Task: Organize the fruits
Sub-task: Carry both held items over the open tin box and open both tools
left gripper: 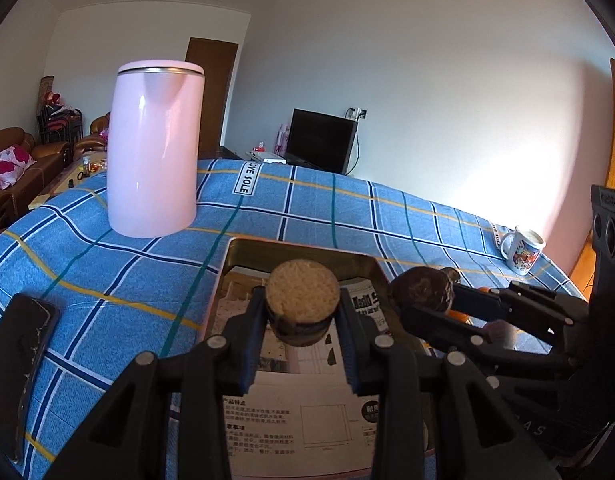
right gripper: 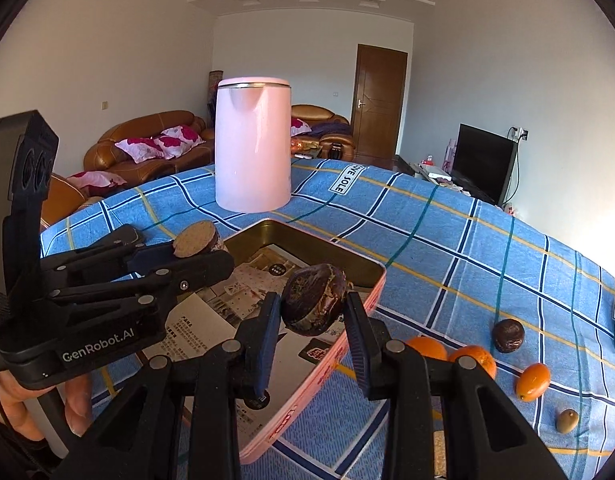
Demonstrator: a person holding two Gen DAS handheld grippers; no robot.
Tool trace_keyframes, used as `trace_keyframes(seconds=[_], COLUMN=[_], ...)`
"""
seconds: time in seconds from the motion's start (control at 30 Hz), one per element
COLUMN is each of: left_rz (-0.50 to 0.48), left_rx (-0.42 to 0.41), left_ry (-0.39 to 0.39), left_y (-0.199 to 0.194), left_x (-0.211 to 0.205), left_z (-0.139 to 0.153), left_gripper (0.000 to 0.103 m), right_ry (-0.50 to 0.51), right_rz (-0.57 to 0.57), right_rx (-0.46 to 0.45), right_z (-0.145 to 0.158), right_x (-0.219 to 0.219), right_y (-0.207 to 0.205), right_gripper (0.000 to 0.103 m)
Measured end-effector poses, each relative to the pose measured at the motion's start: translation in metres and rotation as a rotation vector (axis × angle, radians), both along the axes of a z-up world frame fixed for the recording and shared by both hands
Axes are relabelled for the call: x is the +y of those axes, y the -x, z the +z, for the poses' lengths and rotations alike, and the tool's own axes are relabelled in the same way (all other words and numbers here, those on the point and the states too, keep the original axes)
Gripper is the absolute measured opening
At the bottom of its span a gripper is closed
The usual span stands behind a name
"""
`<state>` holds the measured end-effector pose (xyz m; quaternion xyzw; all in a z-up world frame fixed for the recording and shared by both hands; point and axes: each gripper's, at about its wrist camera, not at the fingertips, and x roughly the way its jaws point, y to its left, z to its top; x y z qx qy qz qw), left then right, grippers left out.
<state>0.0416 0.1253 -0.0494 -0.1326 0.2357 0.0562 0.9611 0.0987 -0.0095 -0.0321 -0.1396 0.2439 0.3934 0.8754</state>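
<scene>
Left gripper (left gripper: 302, 322) clamped on a cut fruit half (left gripper: 302, 298), pale face turned up toward the lens; pads press its sides, dark rind below. It hangs over the pink-walled tin (left gripper: 243, 246), above the printed paper lining (left gripper: 307, 408).

Right gripper (right gripper: 312, 312) closed on a dark, wrinkled fruit (right gripper: 314, 298), also above the tin, near its right wall. Both loads are held clear of the floor, likely so each can be lowered in without knocking the other.

Out right of the right gripper, on the blue checked cloth (right gripper: 467, 248): two oranges (right gripper: 473, 358) just beside the fingers, another dark fruit (right gripper: 507, 335) farther, an oval orange fruit (right gripper: 533, 376), a small olive-brown one (right gripper: 567, 420). These are not yet collected.

Ahead of both grippers, beyond the tin: pink kettle (right gripper: 252, 144). Far right, a mug (left gripper: 523, 250).
</scene>
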Motion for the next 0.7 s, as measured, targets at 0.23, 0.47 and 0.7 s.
trace_keyframes(seconds=[0.23, 0.47, 0.7], left_rz=[0.018, 0.034, 0.051], left_rx=[0.041, 0.070, 0.021], left_ry=[-0.005, 0.007, -0.007], left_y=[-0.007, -0.011, 0.001], left_x=[0.008, 0.014, 0.004], left_z=[-0.001, -0.005, 0.002], left_gripper=[0.035, 0.037, 0.064], right_ry=[0.044, 0.098, 0.053], right_rz=[0.022, 0.036, 0.017], right_rx=[0.037, 0.075, 0.084], right_z=[-0.011, -0.024, -0.020], right_x=[0.017, 0.034, 0.016], right_y=[-0.006, -0.006, -0.001], right_gripper=[0.034, 0.035, 0.053])
